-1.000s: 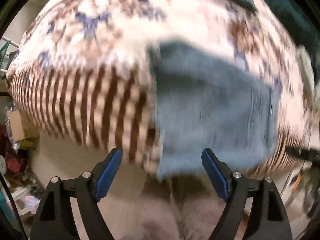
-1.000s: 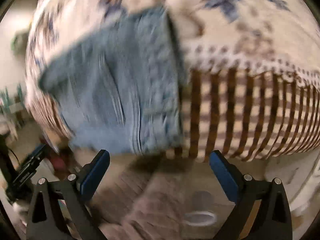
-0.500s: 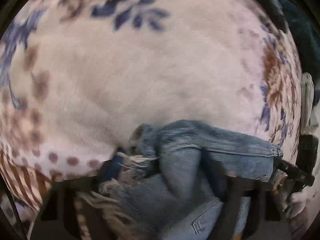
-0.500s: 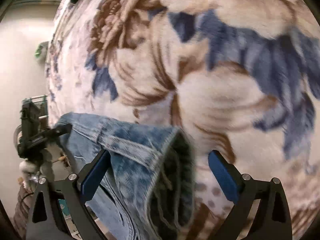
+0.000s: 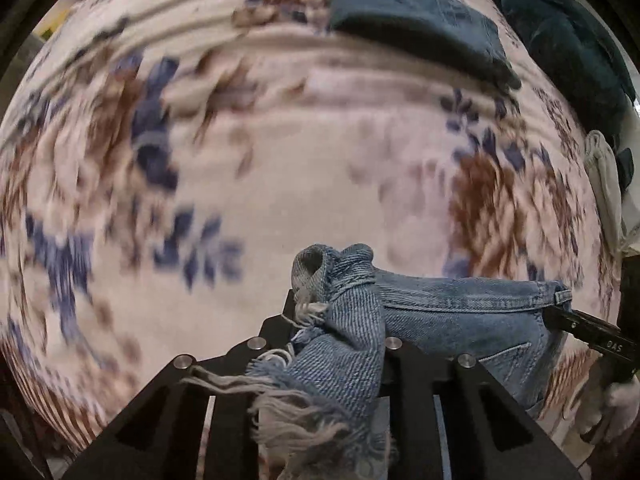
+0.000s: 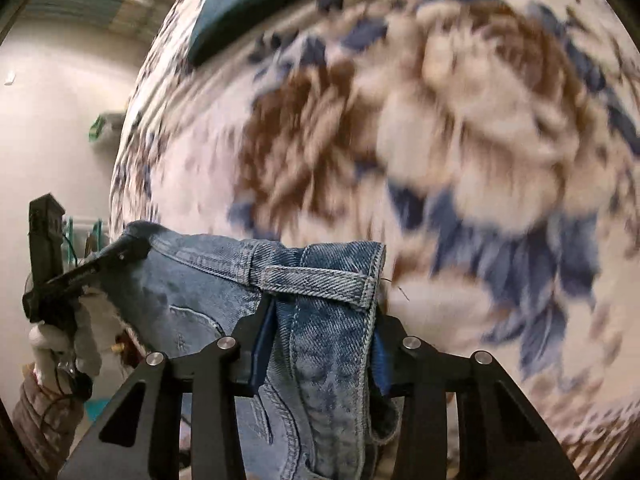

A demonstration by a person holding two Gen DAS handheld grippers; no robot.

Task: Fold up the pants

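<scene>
both tongs are clamped on the jeans (image 5: 460, 312): left gripper (image 5: 336, 320) at the frayed hem, right gripper (image 6: 320, 320) at the waistband. the edge should be kept taut and level, carried toward 12 o'clock over the blanket (image 5: 280, 168).

Soft, even indoor light with no glare. The floral blanket (image 5: 280, 168) beyond both tongs smears with motion blur, while the denim (image 6: 320, 280) pinched close in stays sharp; fisheye edges bow darkly.
</scene>
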